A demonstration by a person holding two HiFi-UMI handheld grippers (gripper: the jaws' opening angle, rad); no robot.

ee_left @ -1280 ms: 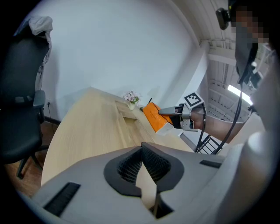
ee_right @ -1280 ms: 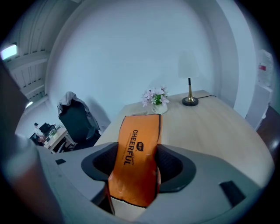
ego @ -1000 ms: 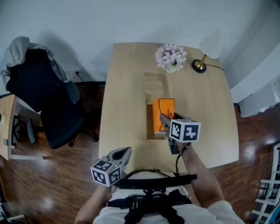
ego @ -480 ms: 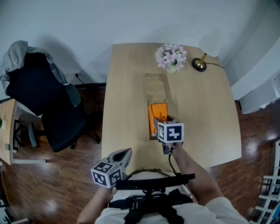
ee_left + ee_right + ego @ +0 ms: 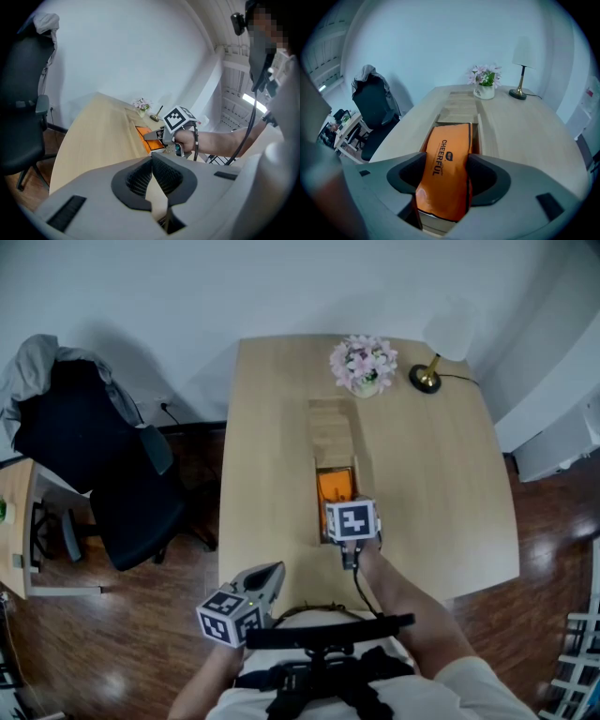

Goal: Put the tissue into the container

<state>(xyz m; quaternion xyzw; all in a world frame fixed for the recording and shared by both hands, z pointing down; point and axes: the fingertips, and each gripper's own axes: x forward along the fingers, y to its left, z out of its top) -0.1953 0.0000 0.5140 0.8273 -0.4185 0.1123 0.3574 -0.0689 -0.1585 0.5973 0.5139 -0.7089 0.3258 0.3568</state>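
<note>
An orange tissue pack (image 5: 446, 164) sits between the pads of my right gripper (image 5: 446, 183), which press on both its sides while the jaws are opening slightly. In the head view the pack (image 5: 335, 486) lies lengthwise in the near end of the long wooden container (image 5: 330, 427) on the table, with the right gripper (image 5: 339, 501) over its near end. The container's far part (image 5: 459, 105) holds nothing. My left gripper (image 5: 267, 576) hangs off the table's near left edge; its jaws (image 5: 151, 174) are shut with nothing in them.
A pot of pink flowers (image 5: 364, 365) and a brass lamp (image 5: 433, 371) stand at the table's far end. A black office chair (image 5: 112, 465) with a grey garment stands left of the table (image 5: 272, 456). A cable runs from the right gripper.
My right gripper has moved left and nearer with the tissue pack, turning it in line with the container and lowering it in. The left gripper has barely moved.
</note>
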